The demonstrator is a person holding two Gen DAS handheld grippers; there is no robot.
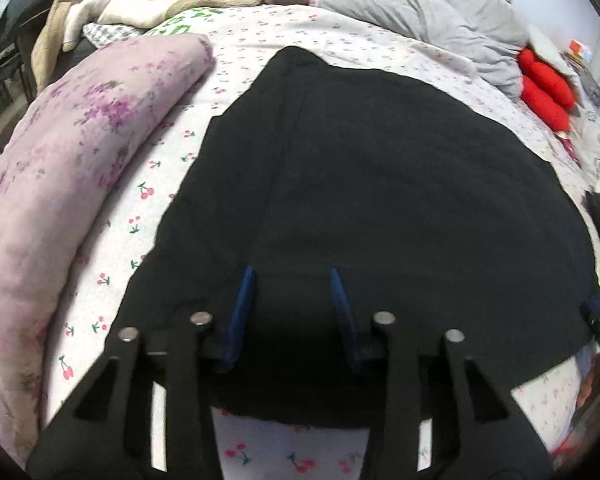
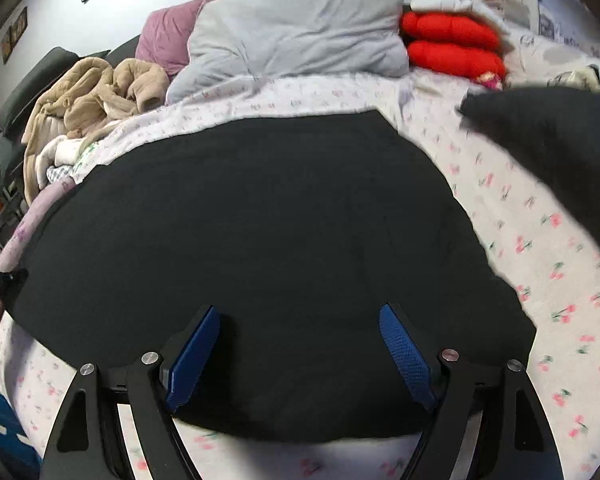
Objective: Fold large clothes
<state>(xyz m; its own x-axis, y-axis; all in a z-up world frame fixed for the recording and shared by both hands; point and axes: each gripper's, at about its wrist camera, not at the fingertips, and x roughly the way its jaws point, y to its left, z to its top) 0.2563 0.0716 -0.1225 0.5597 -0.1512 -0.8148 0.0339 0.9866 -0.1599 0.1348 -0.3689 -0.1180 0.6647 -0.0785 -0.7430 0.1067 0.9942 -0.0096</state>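
A large black garment (image 1: pixel 380 184) lies flat on the cherry-print bedsheet (image 1: pixel 116 240); it also fills the middle of the right wrist view (image 2: pixel 260 240). My left gripper (image 1: pixel 293 276) is open just above the garment's near hem, its blue pads (image 1: pixel 242 312) apart with nothing between them. My right gripper (image 2: pixel 300 312) is open over the near edge of the same garment, blue pads (image 2: pixel 406 356) wide apart and empty. A second black piece of cloth (image 2: pixel 560 152) lies blurred at the right.
A rolled lilac floral quilt (image 1: pixel 60 168) lies along the left. A grey duvet (image 2: pixel 292 36), red plush (image 2: pixel 452 48) and a beige fleece heap (image 2: pixel 96 96) sit at the back. The other gripper shows at the right edge (image 1: pixel 598 320).
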